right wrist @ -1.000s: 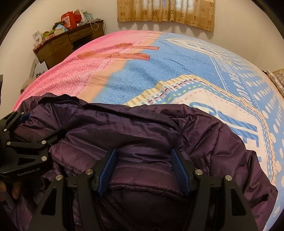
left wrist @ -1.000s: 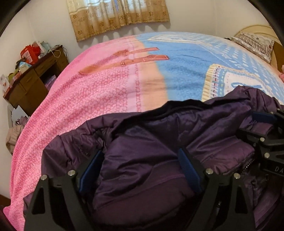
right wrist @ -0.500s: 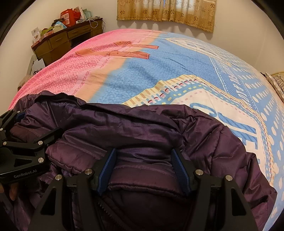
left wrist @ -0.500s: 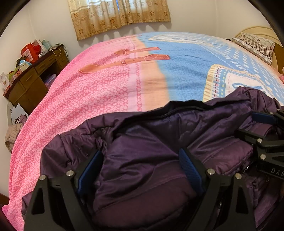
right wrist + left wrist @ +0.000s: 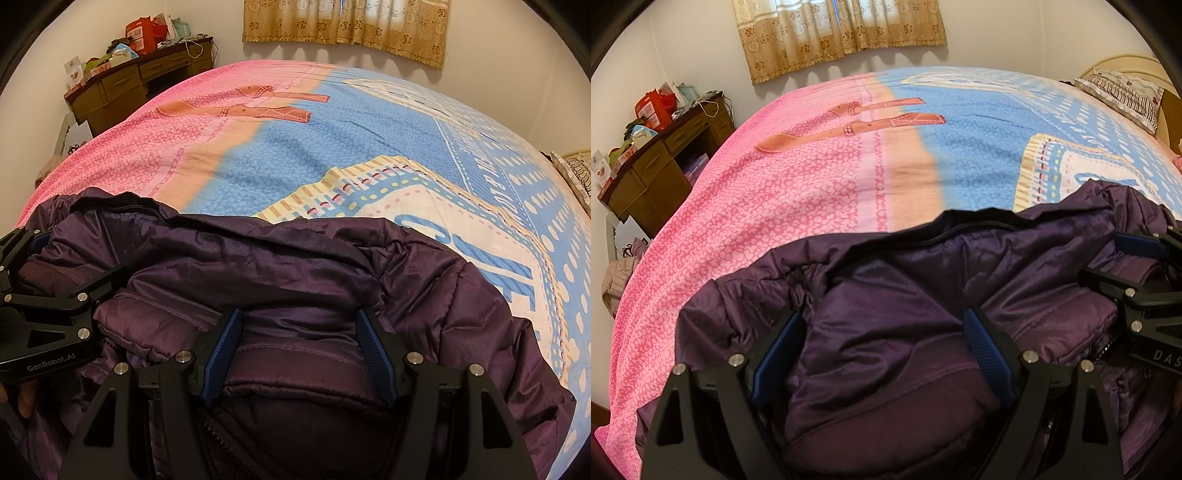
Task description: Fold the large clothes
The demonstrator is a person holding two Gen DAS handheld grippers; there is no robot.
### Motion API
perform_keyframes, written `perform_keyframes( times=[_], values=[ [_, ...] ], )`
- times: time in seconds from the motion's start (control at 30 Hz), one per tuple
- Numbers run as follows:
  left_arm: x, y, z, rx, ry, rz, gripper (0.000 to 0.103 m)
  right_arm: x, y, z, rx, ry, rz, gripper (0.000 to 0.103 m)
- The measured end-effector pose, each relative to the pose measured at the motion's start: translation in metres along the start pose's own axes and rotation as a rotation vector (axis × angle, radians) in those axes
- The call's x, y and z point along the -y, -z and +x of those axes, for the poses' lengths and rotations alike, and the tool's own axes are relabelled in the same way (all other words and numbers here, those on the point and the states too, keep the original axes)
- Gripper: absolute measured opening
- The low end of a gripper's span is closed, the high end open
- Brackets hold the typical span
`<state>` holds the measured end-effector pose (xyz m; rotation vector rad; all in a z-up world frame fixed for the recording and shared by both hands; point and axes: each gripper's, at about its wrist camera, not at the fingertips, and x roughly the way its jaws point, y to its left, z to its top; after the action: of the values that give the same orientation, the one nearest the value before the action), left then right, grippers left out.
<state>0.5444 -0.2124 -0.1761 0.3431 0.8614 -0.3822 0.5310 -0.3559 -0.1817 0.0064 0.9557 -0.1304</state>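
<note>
Spread over the bed [image 5: 820, 206], a purple jacket [image 5: 894, 317] is bunched at the near edge. Left gripper [image 5: 882, 350] and right gripper [image 5: 299, 350] are each closed around puffy folds; a fold is judged under way, and lifting the fabric over evenly is called for next.

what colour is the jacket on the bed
Dark purple jacket, seen best in the right wrist view.

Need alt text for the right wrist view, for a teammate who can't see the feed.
A bunched dark purple jacket lies on a pink and blue bedspread, with a fold of it between the right gripper's blue pads. The left gripper rests on the jacket at the left edge; a desk and curtain stand behind.
</note>
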Motion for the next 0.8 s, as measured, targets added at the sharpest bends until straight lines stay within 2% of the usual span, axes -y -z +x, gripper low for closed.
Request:
perform_keyframes(
  times=[0.8],
  values=[
    [-0.0011, -0.0016, 0.001, -0.002, -0.002, -0.003, 0.093, -0.001, -0.0004, 0.0014, -0.001, 0.009, -0.008, 0.065]
  ],
)
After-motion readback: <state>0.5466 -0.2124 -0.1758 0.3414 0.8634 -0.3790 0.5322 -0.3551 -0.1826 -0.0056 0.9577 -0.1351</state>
